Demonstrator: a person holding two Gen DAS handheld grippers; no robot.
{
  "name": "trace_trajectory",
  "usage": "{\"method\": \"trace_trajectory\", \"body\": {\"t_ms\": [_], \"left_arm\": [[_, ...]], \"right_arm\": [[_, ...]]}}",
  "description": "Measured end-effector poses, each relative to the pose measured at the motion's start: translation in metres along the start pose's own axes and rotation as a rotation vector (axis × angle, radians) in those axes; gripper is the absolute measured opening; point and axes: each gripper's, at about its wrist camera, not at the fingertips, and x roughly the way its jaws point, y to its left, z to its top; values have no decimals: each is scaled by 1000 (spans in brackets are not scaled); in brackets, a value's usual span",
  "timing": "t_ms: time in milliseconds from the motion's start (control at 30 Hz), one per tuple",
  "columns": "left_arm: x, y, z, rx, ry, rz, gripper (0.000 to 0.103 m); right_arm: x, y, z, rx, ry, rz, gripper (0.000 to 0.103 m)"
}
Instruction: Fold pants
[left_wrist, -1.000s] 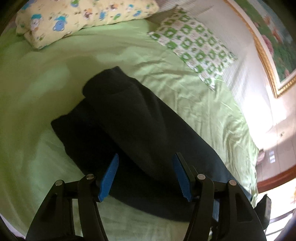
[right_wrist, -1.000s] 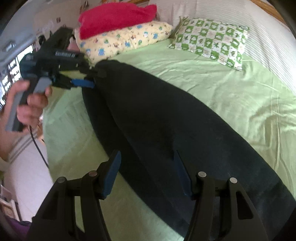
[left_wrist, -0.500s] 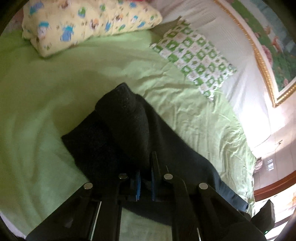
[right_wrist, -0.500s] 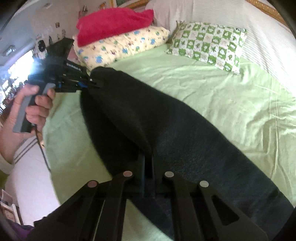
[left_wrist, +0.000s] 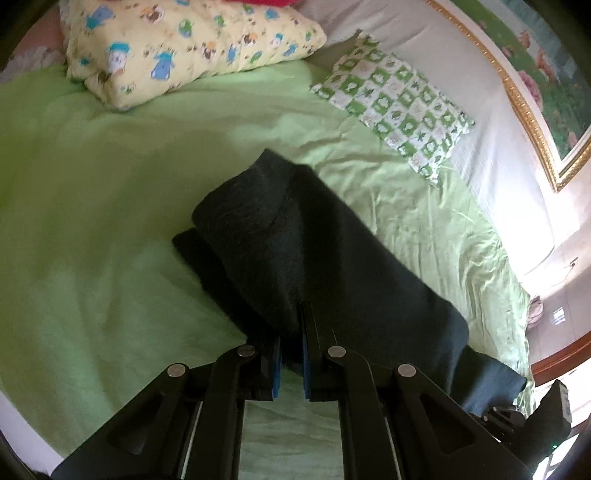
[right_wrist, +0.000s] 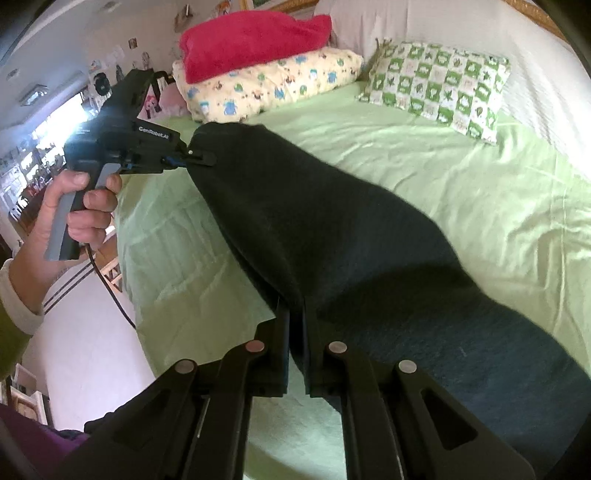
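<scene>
Dark pants (left_wrist: 314, 258) lie lengthwise on a green bed sheet (left_wrist: 92, 221), folded along their length. My left gripper (left_wrist: 291, 347) is shut on the near edge of the pants at one end. My right gripper (right_wrist: 295, 339) is shut on the near edge of the pants (right_wrist: 332, 229) at the other end. Both ends are lifted off the sheet. In the right wrist view the left gripper (right_wrist: 195, 158) shows at the far end, held in a hand, pinching the fabric. The right gripper's body shows in the left wrist view (left_wrist: 535, 417) at the lower right.
A yellow cartoon-print pillow (left_wrist: 184, 48) and a green checked pillow (left_wrist: 399, 107) lie at the head of the bed. A red blanket (right_wrist: 251, 40) sits on the yellow pillow (right_wrist: 266, 88). The bed's edge (right_wrist: 147, 332) runs along my left side. A gold-framed picture (left_wrist: 535, 110) hangs on the wall.
Both grippers went from open to shut on the near edge of the pants. Both ends have since been lifted and pulled up off the sheet.
</scene>
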Motion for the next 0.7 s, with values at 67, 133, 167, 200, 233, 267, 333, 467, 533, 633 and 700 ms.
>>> {"method": "trace_trajectory", "body": {"t_ms": [67, 133, 167, 200, 233, 267, 333, 467, 533, 633, 700], "left_arm": [[3, 2, -2, 7, 1, 19, 13], [1, 0, -3, 22, -9, 39, 17], [-2, -1, -4, 27, -19, 50, 19], [-4, -1, -5, 31, -25, 61, 22], [-9, -2, -5, 38, -37, 72, 26], [-11, -1, -5, 38, -44, 82, 36], [-19, 1, -4, 25, -63, 92, 52], [-26, 9, -1, -2, -71, 70, 54], [-23, 13, 1, -16, -63, 67, 54], [-19, 18, 3, -41, -46, 54, 54], [-16, 21, 4, -60, -37, 35, 54]], "right_arm": [[6, -2, -2, 22, 14, -6, 10], [9, -5, -4, 52, 28, -3, 15], [9, -6, -5, 60, 26, -2, 19], [7, -5, -6, 67, 20, 2, 23], [5, -6, -6, 73, 15, 2, 25], [2, -6, -6, 81, 9, 7, 32], [-7, -9, -4, 106, -19, 34, 36], [-22, -23, 9, 181, -78, 99, 36], [-23, -36, 22, 234, -95, 117, 36], [-20, -65, 43, 337, -117, 173, 36], [-15, -81, 55, 376, -114, 187, 36]]}}
